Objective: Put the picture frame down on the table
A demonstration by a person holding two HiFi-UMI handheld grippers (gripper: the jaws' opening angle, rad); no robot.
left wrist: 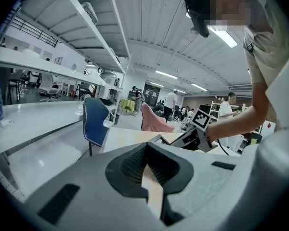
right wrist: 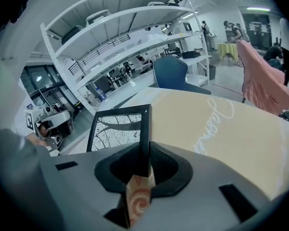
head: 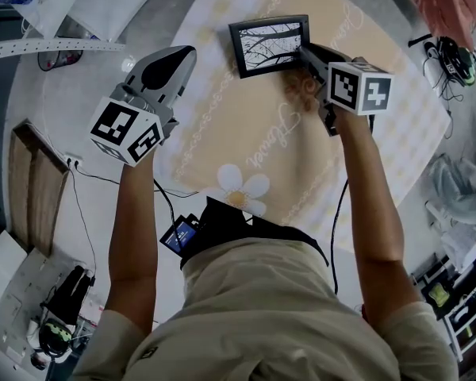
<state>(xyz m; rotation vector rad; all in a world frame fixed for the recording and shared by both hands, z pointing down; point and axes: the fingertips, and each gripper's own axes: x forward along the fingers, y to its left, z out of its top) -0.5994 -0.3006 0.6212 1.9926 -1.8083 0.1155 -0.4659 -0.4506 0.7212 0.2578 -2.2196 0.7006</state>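
A black picture frame (head: 270, 44) with a black-and-white branch print is held above the beige tablecloth (head: 365, 62). My right gripper (head: 308, 54) is shut on the frame's right edge. In the right gripper view the picture frame (right wrist: 119, 133) stands edge-on between the jaws of the right gripper (right wrist: 143, 163), its print facing left. My left gripper (head: 174, 58) hangs over the table's left edge, well apart from the frame, jaws closed with nothing in them. In the left gripper view the left gripper (left wrist: 151, 177) points across the table toward the right gripper (left wrist: 195, 136).
The table (head: 222, 94) is covered by a beige cloth with white daisy and script print. A white shelf rack (head: 47, 46) stands at the left. A blue chair (left wrist: 95, 121) and a pink-draped chair (left wrist: 154, 119) stand beyond the table. Cables and headphones (head: 456, 58) lie on the floor.
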